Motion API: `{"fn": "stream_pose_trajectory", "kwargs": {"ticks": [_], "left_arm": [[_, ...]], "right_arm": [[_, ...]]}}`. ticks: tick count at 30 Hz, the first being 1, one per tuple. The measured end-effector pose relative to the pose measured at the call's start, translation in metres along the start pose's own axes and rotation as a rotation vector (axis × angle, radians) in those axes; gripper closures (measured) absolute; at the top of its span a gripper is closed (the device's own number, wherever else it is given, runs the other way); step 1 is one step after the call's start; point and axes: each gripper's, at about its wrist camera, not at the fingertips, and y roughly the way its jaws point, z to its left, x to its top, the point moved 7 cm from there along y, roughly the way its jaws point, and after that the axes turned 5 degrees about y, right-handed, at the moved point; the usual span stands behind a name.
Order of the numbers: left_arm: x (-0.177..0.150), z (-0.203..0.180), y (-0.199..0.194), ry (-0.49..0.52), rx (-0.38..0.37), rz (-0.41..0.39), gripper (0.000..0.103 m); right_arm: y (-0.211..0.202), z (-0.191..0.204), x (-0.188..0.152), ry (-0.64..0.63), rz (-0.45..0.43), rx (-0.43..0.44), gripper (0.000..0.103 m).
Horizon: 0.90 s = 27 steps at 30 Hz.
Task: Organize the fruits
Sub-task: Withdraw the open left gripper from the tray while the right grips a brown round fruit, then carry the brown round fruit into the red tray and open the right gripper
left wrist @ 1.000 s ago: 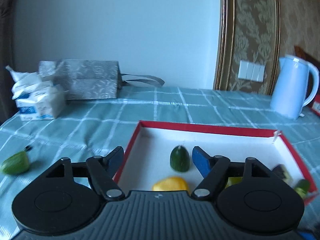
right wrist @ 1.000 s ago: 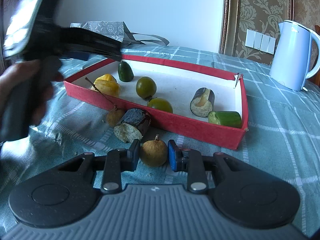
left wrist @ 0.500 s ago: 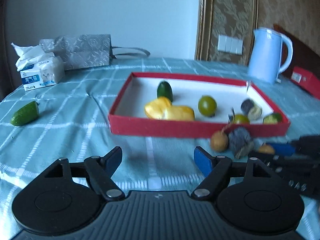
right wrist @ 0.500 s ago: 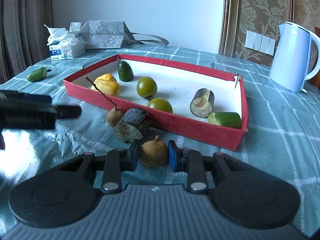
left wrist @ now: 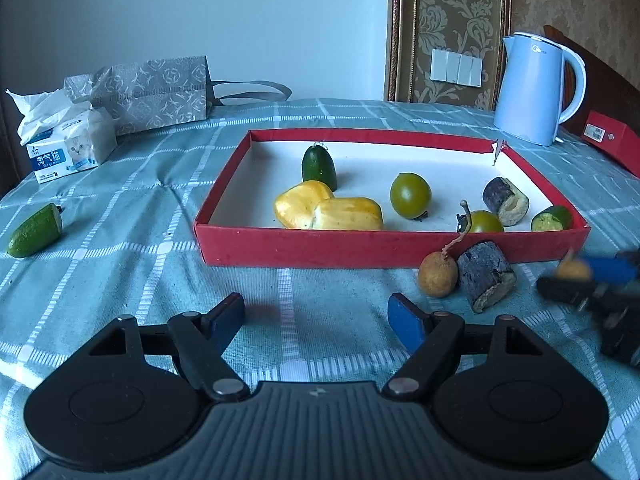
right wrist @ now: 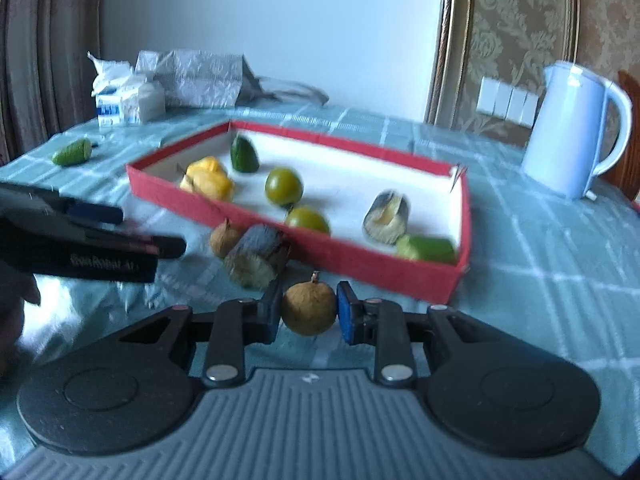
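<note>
Right wrist view shows your right gripper (right wrist: 309,309) clenched on a brown longan (right wrist: 308,308), just in front of the red tray's (right wrist: 372,258) near wall. Your left gripper (left wrist: 316,318) stands released over bare tablecloth (left wrist: 120,208), its jaws having just been opening with nothing between them; a second longan (left wrist: 437,274) and a dark chunk (left wrist: 485,280) lie just outside the tray

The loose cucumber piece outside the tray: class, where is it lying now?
In the left wrist view the cucumber piece lies on the tablecloth at far left, left of the red tray, below the tissue pack.
</note>
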Motion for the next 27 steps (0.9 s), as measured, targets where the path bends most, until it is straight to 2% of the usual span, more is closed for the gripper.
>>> {"fn": "stream_pose_trajectory", "kwargs": {"ticks": [4, 7, 17, 27], "left_arm": [[-0.001, 0.0, 0.001, -0.004, 0.001, 0.005, 0.024], [-0.001, 0.001, 0.001, -0.01, -0.001, 0.005, 0.024], [-0.001, 0.001, 0.002, -0.011, -0.013, 0.006, 0.021], [0.0, 0.001, 0.002, -0.013, -0.02, 0.006, 0.018]], "right_arm": [[-0.009, -0.008, 0.027, 0.001, -0.066, -0.025, 0.076], [0.005, -0.011, 0.045, -0.014, -0.084, -0.057, 0.076], [0.072, -0.008, 0.075, -0.026, -0.036, -0.094, 0.076], [0.133, -0.01, 0.072, -0.037, 0.071, -0.138, 0.076]]}}
